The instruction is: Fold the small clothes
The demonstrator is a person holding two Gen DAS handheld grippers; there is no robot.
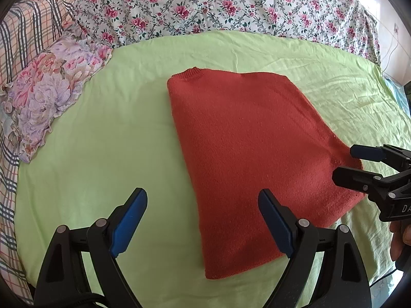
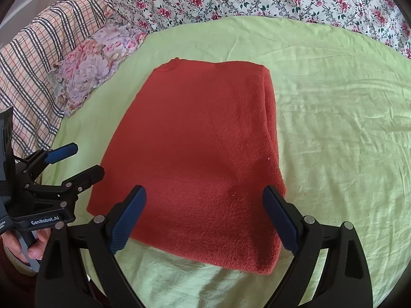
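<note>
Left gripper [image 1: 203, 222] first: its two blue-padded black fingers [image 1: 129, 224] stand spread wide, nothing between the pads, hovering above the near left edge of the folded rust-red knitted sweater [image 1: 246, 159], one pad over bare sheet, the other over the knit. Over on the other side, the right gripper [image 2: 205, 219] is just as wide, its blue pads [image 2: 281, 222] straddling the near edge of that same sweater, gripping nothing. From the left camera the right gripper shows side-on at the sweater's near right corner, jaws parted; from the right camera the left one sits just off the sweater's near left corner, a person's hand [image 2: 30, 243] wrapped round its handle. The sweater lies flat, folded into a rough rectangle, ribbed collar [image 1: 192, 73] at the far end, in the middle of a pale green wrinkled bedsheet [image 1: 102, 133]. Beyond the sheet, a white quilt printed with pink flowers [image 1: 205, 5] runs along the far side, a ruffled pillow in lilac and pink florals [image 1: 43, 97] sits at the far left, and a checked plaid blanket [image 1: 28, 30] lies beside it.
</note>
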